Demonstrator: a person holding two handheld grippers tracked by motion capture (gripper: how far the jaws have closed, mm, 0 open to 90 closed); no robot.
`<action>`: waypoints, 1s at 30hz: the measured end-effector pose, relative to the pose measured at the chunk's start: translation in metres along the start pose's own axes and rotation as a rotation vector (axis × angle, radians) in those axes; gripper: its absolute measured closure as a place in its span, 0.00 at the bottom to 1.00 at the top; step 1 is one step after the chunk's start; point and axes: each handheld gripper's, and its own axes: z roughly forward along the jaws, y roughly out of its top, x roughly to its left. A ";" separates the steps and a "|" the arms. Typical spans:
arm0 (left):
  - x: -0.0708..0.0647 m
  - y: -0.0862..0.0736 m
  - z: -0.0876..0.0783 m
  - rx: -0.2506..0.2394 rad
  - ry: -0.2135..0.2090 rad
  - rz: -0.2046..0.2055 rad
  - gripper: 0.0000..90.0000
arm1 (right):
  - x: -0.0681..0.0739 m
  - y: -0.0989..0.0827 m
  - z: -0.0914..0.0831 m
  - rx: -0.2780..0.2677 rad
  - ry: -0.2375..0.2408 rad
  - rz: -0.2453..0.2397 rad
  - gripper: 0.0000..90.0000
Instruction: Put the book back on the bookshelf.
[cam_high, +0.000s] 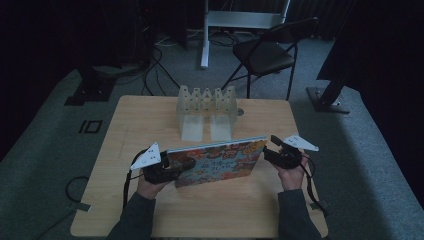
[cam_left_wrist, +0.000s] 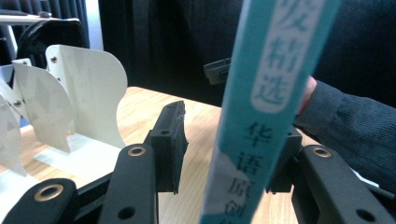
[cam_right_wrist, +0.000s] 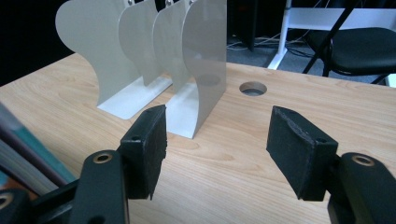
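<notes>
A book (cam_high: 220, 160) with a busy colourful cover and a teal spine rests tilted on the wooden table (cam_high: 150, 120), its long edge towards me. My left gripper (cam_high: 186, 165) is at the book's left end. In the left gripper view the spine (cam_left_wrist: 271, 70) stands between the jaws, against the right-hand pad, with a gap to the left-hand pad (cam_left_wrist: 170, 140). My right gripper (cam_high: 272, 146) sits at the book's right end. In its own view the right gripper (cam_right_wrist: 217, 121) is open over bare wood, and the book's edge (cam_right_wrist: 23, 154) lies off to its left.
A rack of white metal bookends (cam_high: 206, 107) stands at the table's far middle, also close in the left gripper view (cam_left_wrist: 84, 93) and the right gripper view (cam_right_wrist: 205, 56). A round cable hole (cam_right_wrist: 252, 88) is beside it. A black folding chair (cam_high: 267, 50) stands behind the table.
</notes>
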 end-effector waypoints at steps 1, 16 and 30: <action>0.000 0.000 0.000 0.000 -0.002 -0.001 0.63 | -0.001 -0.001 0.000 0.003 -0.001 0.000 0.42; -0.001 -0.006 0.007 -0.010 -0.049 -0.013 0.66 | -0.006 -0.013 0.001 0.048 -0.016 -0.009 0.41; -0.006 -0.008 0.016 -0.011 -0.040 0.008 0.66 | -0.014 -0.024 -0.001 0.071 -0.028 0.008 0.41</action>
